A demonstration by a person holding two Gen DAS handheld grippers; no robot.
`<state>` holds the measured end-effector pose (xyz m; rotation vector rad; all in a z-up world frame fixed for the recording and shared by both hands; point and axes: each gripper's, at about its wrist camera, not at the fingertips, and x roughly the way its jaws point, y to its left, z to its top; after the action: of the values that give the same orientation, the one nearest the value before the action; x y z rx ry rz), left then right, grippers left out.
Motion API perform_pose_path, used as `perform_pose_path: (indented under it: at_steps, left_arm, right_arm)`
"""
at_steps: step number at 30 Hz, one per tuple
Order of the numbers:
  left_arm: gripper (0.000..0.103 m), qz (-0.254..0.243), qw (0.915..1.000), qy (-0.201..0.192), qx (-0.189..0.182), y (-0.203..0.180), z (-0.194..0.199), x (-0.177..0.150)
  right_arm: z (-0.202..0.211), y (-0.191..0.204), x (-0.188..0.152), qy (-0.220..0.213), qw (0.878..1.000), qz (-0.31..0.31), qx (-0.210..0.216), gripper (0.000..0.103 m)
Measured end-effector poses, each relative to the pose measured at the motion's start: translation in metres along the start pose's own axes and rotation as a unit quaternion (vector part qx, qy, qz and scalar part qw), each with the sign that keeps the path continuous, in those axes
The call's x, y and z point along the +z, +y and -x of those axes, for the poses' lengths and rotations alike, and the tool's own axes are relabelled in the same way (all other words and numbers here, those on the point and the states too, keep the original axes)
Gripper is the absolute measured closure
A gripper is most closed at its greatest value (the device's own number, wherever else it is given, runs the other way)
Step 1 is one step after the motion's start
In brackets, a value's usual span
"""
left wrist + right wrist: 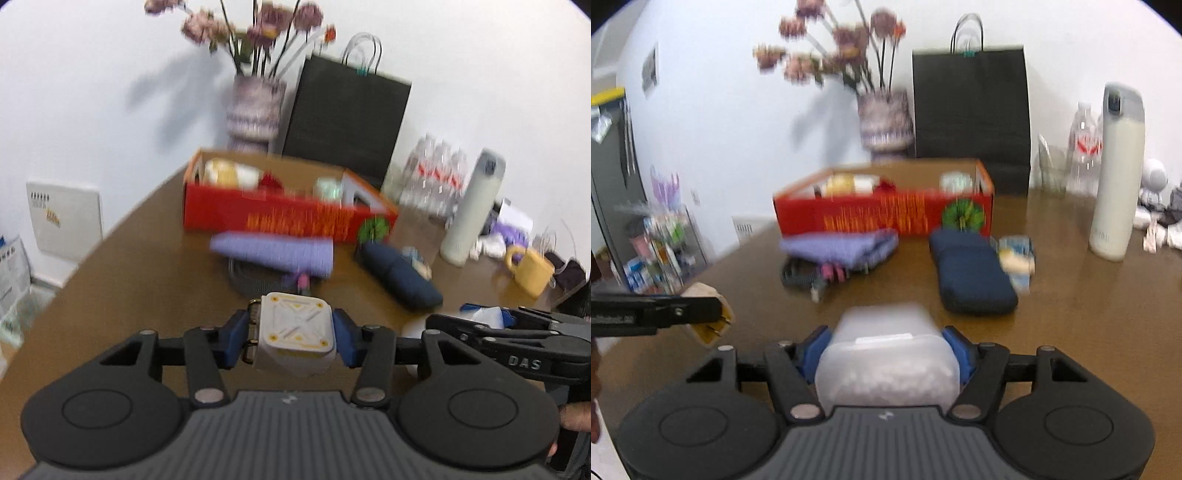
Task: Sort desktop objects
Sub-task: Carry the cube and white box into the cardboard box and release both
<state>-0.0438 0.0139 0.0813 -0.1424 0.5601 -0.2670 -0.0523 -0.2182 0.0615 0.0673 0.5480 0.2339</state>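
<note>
Clamped between the left gripper's (293,338) 2 blue pads, a white charger block (297,338) with yellow trim sits above the brown table (147,280). Partly closed, the right gripper (886,356) pinches a frosted plastic box (886,363). Beyond lie a purple cloth (842,245), a navy pouch (971,275) and the red box (882,214).

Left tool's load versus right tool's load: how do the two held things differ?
The white charger in the left tool is a hard, squarish block with yellow markings and metal prongs on its side; the tissue pack in the right tool is a soft, translucent white packet with no prongs. The charger looks narrower between the pads than the tissue pack, which fills its tool more widely. Both are whitish and clamped between blue pads above the brown table.
</note>
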Motion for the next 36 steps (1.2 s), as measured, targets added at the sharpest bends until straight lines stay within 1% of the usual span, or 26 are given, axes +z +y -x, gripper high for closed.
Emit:
perform_pose_path:
  at_steps: [4,6,8,11,13,14,17,19,21,23,25,28,29,30,31,33,35,36]
  left_arm:
    - [0.053,-0.014,0.999,-0.04,0.017,0.004,-0.014,0.04]
    - [0.053,-0.014,0.9985,-0.044,0.027,0.006,-0.026,0.058]
    - [0.053,-0.003,0.9989,-0.042,0.023,0.01,-0.042,0.077]
    - [0.053,0.001,0.9991,-0.035,0.024,0.012,-0.07,0.107]
    - [0.053,0.0,0.9992,-0.036,0.015,0.014,-0.091,0.13]
    - [0.053,0.006,0.9994,-0.032,0.008,0.015,-0.102,0.141]
    - [0.053,0.021,0.9996,-0.002,-0.02,0.016,-0.148,0.174]
    - [0.053,0.013,0.9996,0.02,-0.016,0.01,-0.183,0.187]
    - [0.053,-0.001,0.9989,0.045,-0.008,0.004,-0.218,0.194]
    - [0.053,-0.002,0.9973,0.074,0.001,0.001,-0.251,0.198]
    - [0.053,0.012,0.9951,0.098,0.009,0.004,-0.278,0.199]
    - [0.053,0.032,0.9932,0.111,0.012,0.009,-0.3,0.195]
    - [0.053,0.033,0.9926,0.116,0.011,0.01,-0.303,0.193]
    - [0.053,0.034,0.9923,0.119,0.009,0.011,-0.307,0.192]
    - [0.053,0.034,0.9918,0.123,0.006,0.012,-0.311,0.189]
    - [0.053,0.031,0.9909,0.13,0.006,0.014,-0.317,0.185]
    - [0.053,0.037,0.9898,0.137,0.01,0.016,-0.321,0.182]
    - [0.053,0.038,0.9891,0.142,0.012,0.017,-0.323,0.181]
  right_arm:
    - [0.001,-0.005,0.036,-0.041,0.999,0.014,-0.012,0.038]
    - [-0.003,-0.009,0.055,-0.058,0.998,0.022,-0.019,0.038]
    - [-0.009,-0.013,0.071,-0.07,0.997,0.029,-0.021,0.038]
    - [-0.029,-0.023,0.095,-0.071,0.997,0.03,-0.019,0.038]
    - [-0.044,-0.029,0.117,-0.074,0.997,0.024,-0.017,0.038]
    - [-0.055,-0.033,0.132,-0.076,0.997,0.026,-0.017,0.038]
    - [-0.096,-0.044,0.169,-0.081,0.996,0.035,-0.03,0.038]
    - [-0.135,-0.055,0.193,-0.069,0.996,0.037,-0.044,0.038]
    - [-0.178,-0.066,0.213,-0.036,0.997,0.034,-0.055,0.038]
    - [-0.215,-0.072,0.225,-0.011,0.997,0.042,-0.069,0.038]
    - [-0.25,-0.073,0.234,0.0,0.994,0.054,-0.092,0.038]
    - [-0.28,-0.076,0.232,0.005,0.993,0.045,-0.105,0.038]
    - [-0.287,-0.077,0.227,0.018,0.992,0.049,-0.115,0.037]
    - [-0.292,-0.077,0.221,0.038,0.99,0.053,-0.121,0.034]
    - [-0.292,-0.077,0.214,0.048,0.99,0.057,-0.117,0.031]
    - [-0.283,-0.079,0.204,0.045,0.992,0.057,-0.101,0.031]
    - [-0.272,-0.082,0.202,0.044,0.993,0.053,-0.096,0.032]
    - [-0.265,-0.083,0.203,0.043,0.994,0.048,-0.088,0.037]
